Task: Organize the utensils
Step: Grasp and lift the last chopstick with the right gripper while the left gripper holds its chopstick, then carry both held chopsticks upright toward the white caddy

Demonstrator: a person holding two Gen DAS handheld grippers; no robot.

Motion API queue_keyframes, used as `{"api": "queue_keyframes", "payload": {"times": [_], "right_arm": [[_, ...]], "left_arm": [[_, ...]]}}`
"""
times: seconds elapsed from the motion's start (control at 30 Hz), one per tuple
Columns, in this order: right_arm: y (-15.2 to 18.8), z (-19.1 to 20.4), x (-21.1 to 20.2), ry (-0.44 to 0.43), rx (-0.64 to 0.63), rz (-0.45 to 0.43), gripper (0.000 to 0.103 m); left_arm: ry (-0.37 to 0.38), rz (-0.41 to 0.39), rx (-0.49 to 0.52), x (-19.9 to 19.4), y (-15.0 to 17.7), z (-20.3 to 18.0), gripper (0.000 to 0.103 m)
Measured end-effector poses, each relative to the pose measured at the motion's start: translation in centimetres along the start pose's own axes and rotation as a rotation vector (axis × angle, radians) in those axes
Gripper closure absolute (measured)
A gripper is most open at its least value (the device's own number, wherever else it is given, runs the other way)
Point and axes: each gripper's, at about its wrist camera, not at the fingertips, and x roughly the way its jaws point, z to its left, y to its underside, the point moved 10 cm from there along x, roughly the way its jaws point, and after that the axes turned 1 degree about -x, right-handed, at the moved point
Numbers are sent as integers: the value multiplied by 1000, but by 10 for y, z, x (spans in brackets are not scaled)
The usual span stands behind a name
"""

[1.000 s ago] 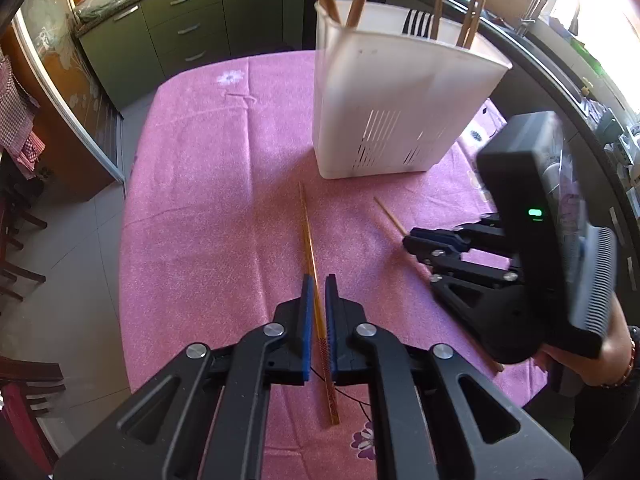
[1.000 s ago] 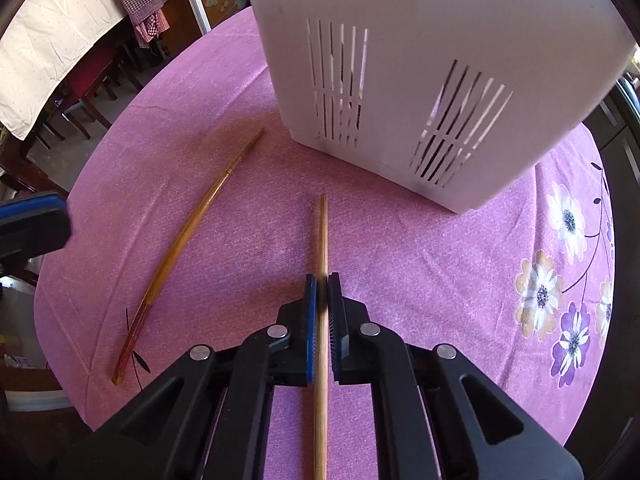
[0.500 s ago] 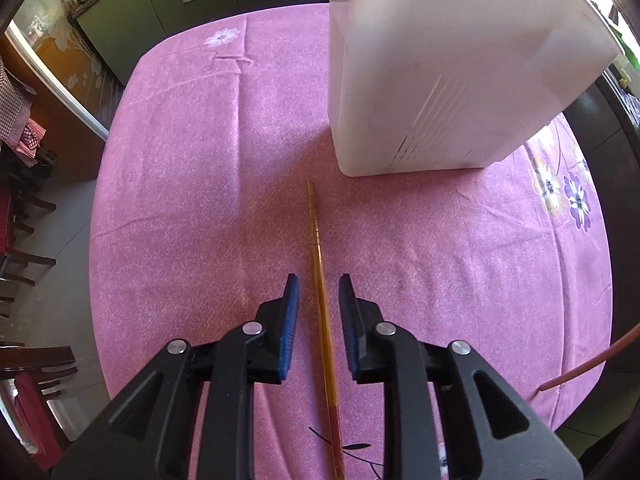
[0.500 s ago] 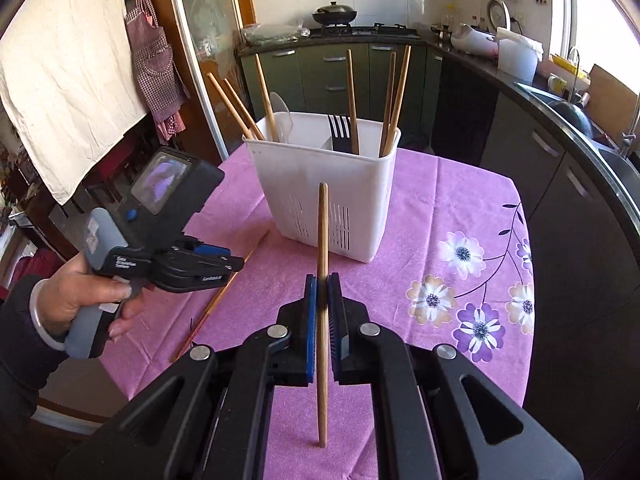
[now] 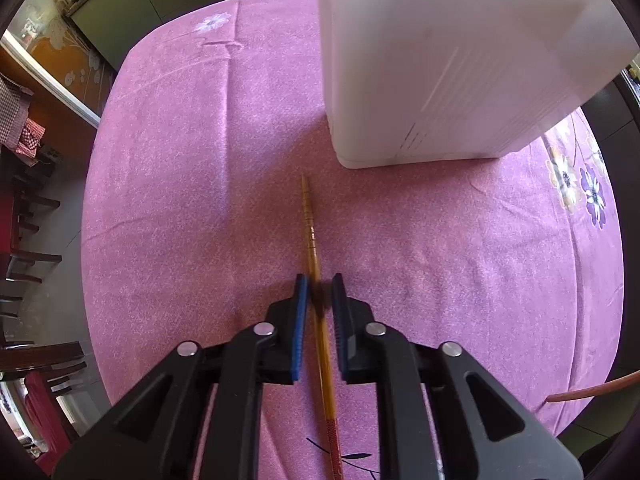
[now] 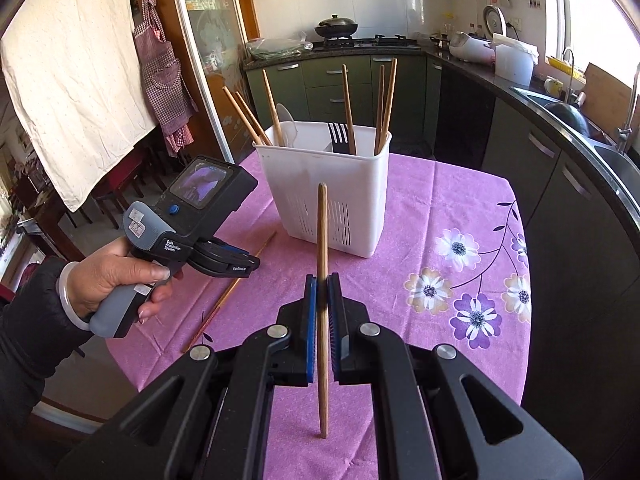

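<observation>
- Tablecloth (image 6: pixel 448 208): pink-purple, printed with white, cream and violet flowers on dark stems.
- Caddy (image 6: pixel 320 184): plain white, slotted low on its walls.
- Held chopstick (image 6: pixel 322 240): light brown wood.
- Lying chopstick (image 5: pixel 314 252): amber, reddish at its near end.
- Hand-held gripper (image 6: pixel 321 308) bodies: black; pads (image 5: pixel 300 320): blue.
- Apron (image 6: pixel 160 68): purple-and-white check.
- Cabinets (image 6: pixel 332 80): dark green.

The right gripper (image 6: pixel 322 288) now holds its wooden chopstick (image 6: pixel 322 308) upright, lifted off the worktop; the left gripper (image 5: pixel 319 292) has released the amber chopstick (image 5: pixel 316 280), jaws parted.
</observation>
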Motion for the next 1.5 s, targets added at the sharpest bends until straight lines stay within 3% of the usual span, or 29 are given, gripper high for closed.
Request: {"api": "queue_keyframes", "payload": {"times": [0.27, 0.77, 1.5], "right_arm": [[2, -4, -8, 9, 6, -13, 96], [11, -17, -23, 30, 32, -37, 96], [11, -6, -37, 41, 10, -59, 96]], "left_arm": [[17, -35, -10, -17, 3, -2, 97], [49, -340, 32, -150, 47, 6, 97], [120, -429, 84, -182, 75, -11, 97]]}}
